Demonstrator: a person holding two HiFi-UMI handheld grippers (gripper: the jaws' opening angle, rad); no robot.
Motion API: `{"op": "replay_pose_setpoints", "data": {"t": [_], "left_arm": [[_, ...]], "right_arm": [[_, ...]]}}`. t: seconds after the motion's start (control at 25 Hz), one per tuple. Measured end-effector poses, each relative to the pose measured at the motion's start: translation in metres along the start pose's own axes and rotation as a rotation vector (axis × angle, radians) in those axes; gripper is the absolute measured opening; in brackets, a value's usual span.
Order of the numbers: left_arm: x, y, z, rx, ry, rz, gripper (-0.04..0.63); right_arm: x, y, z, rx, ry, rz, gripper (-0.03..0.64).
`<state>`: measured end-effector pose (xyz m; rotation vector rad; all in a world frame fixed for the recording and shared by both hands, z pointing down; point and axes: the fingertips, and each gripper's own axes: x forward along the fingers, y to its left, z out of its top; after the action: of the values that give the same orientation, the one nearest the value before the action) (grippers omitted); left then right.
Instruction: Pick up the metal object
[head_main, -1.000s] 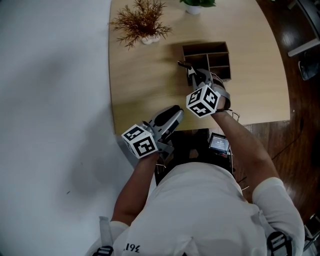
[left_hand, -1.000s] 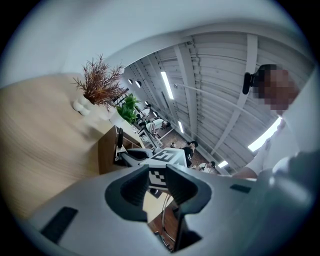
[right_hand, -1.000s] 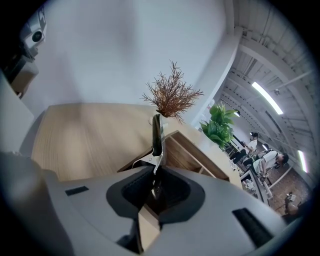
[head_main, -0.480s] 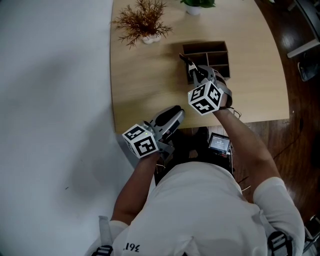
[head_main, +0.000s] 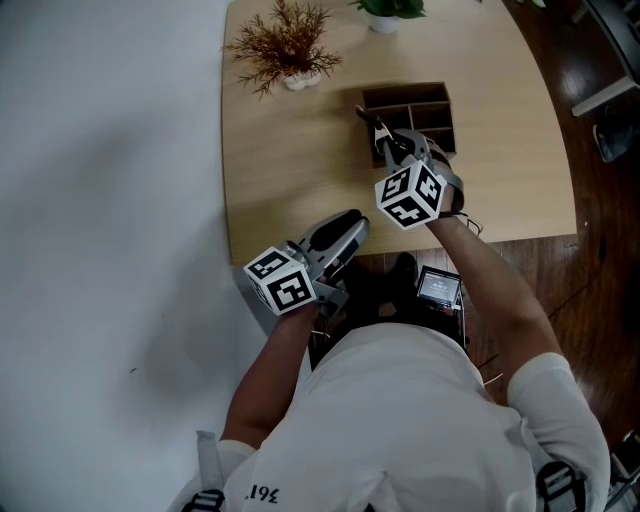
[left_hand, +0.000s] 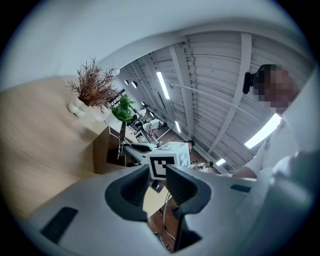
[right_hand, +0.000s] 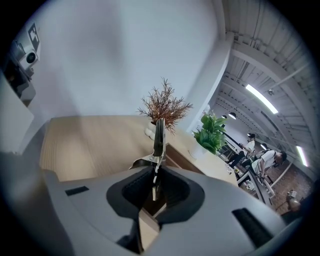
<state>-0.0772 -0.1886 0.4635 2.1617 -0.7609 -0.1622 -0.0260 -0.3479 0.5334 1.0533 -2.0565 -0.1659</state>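
Over the near corner of the wooden organizer (head_main: 437, 98) on the table (head_main: 290, 170), right gripper (right_hand: 154, 185) is clamped on the metal object (right_hand: 158, 135), a thin grip with most of it sticking out past the jaws. Risk: it pivots or slips out if swung fast. Left gripper (left_hand: 157, 187) is slightly parted and empty, by the table edge.

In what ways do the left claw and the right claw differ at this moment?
The left claw is open, with nothing between its jaws; the right claw is shut on the metal object. The left claw sits at the near edge of the table; the right claw is farther in, at the dark wooden box. Both have the same grey two-jaw build.
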Motion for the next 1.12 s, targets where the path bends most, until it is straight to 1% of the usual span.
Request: {"op": "replay_pose_setpoints", "data": {"t": [0.32,0.64,1.12], "left_arm": [[-0.001,-0.005,0.010,0.017,-0.026,-0.003,0.081],[-0.002,-0.011,0.027,0.040,-0.065,0.000,0.081],[0.000,-0.024,0.039,0.085,-0.086,-0.043,0.081]], "right_arm": [[-0.009,-0.012,0.013,0.015,-0.031,-0.020,0.046],[-0.024,-0.028,0.035,0.005,-0.082,-0.056,0.046],[-0.051,-0.053,0.057,-0.023,-0.137,-0.121,0.046]]}}
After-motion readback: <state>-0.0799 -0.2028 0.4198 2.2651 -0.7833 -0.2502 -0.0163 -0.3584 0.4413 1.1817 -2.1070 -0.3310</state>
